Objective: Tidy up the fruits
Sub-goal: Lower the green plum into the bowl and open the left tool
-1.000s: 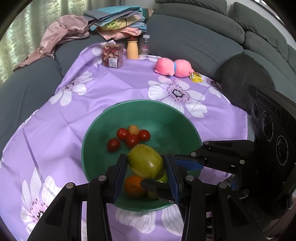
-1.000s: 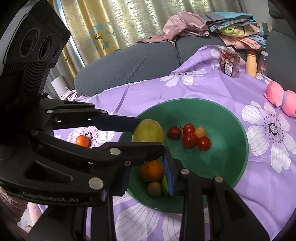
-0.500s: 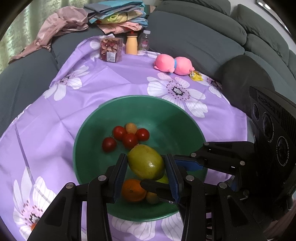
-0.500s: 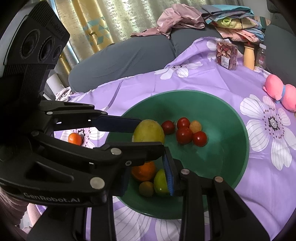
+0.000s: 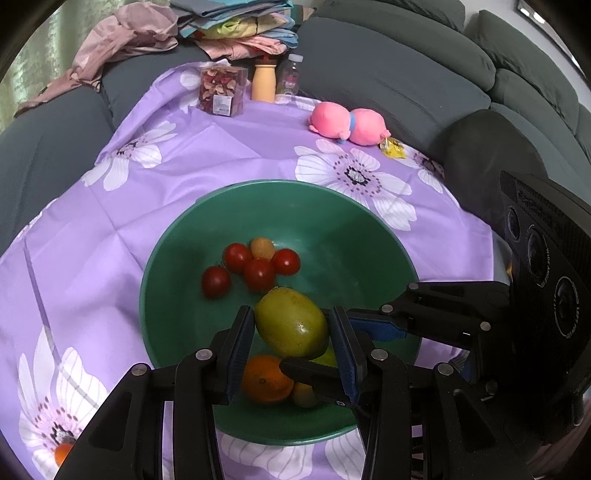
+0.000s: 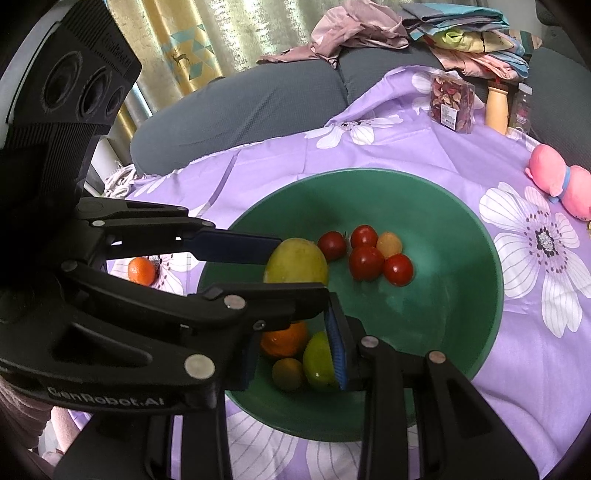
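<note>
L gripper (image 5: 291,334): jaws clamped on a yellow-green mango (image 5: 291,325), one blue pad each side, fruit held over the green bowl (image 5: 177,258). In the R wrist view the mango (image 6: 295,260) sits at the bowl's near-left inner side, L gripper's upper blue pad touching its left end.

R gripper (image 6: 295,354): jaws narrow, nearly closed, over the near part of the bowl (image 6: 461,229). Green fruit (image 6: 317,358) just beside the right blue pad; can't tell if pad touches it. Left jaw mostly hidden behind L gripper's arm. No grip confirmed.

Bowl contents: 4 red cherry tomatoes (image 5: 258,273) + 1 small yellowish one (image 5: 262,247) clustered mid-bowl; orange (image 5: 264,378) and small brownish-green fruit (image 6: 288,373) at near wall, under the mango.

Outside bowl: small tangerine (image 6: 142,271) on the purple flowered cloth (image 5: 184,155), left of bowl.

Far end of cloth: clear box of dried petals (image 5: 221,90), tan bottle (image 5: 264,81), small clear bottle (image 5: 290,75), pink plush toy (image 5: 349,123). Grey sofa (image 5: 388,66) behind, w/ pile of clothes (image 5: 236,26).
</note>
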The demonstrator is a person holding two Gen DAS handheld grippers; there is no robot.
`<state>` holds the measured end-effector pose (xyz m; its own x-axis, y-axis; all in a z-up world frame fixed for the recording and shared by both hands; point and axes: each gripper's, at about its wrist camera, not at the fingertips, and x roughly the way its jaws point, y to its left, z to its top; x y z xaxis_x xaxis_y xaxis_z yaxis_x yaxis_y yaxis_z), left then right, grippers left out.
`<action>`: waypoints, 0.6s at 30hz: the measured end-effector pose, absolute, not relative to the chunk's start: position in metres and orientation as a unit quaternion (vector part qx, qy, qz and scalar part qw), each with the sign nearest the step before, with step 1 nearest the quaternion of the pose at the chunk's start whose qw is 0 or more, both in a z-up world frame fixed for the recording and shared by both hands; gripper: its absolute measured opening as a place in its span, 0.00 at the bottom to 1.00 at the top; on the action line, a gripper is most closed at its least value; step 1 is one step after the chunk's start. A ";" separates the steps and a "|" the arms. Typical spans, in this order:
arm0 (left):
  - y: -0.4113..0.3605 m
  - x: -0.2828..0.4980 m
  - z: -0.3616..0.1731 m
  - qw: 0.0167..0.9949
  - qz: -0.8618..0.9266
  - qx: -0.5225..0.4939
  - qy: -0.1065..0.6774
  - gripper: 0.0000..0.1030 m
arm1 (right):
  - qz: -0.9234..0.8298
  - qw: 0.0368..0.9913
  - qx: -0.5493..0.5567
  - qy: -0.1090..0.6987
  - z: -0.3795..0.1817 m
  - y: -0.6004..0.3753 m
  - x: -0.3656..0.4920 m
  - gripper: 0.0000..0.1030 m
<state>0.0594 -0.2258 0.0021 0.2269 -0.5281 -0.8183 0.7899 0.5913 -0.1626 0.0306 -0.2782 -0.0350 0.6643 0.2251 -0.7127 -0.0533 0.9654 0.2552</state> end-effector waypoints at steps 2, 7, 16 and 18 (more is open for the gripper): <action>-0.225 0.060 0.001 0.769 -0.428 0.143 0.453 0.40 | 0.076 0.905 0.107 0.404 -0.036 -0.278 0.030 0.32; -0.226 0.059 -0.002 0.769 -0.425 0.135 0.458 0.40 | 0.075 0.903 0.106 0.409 -0.038 -0.279 0.029 0.32; -0.223 0.063 -0.009 0.764 -0.427 0.114 0.471 0.40 | 0.068 0.901 0.089 0.420 -0.039 -0.276 0.030 0.34; -0.222 0.065 -0.011 0.761 -0.428 0.108 0.475 0.40 | 0.067 0.901 0.085 0.421 -0.039 -0.275 0.030 0.34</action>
<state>0.0649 -0.2220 -0.0111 0.1817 -0.5485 -0.8162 0.7541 0.6104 -0.2423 0.0304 -0.2755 -0.0388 0.6373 0.1926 -0.7462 -0.0496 0.9765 0.2097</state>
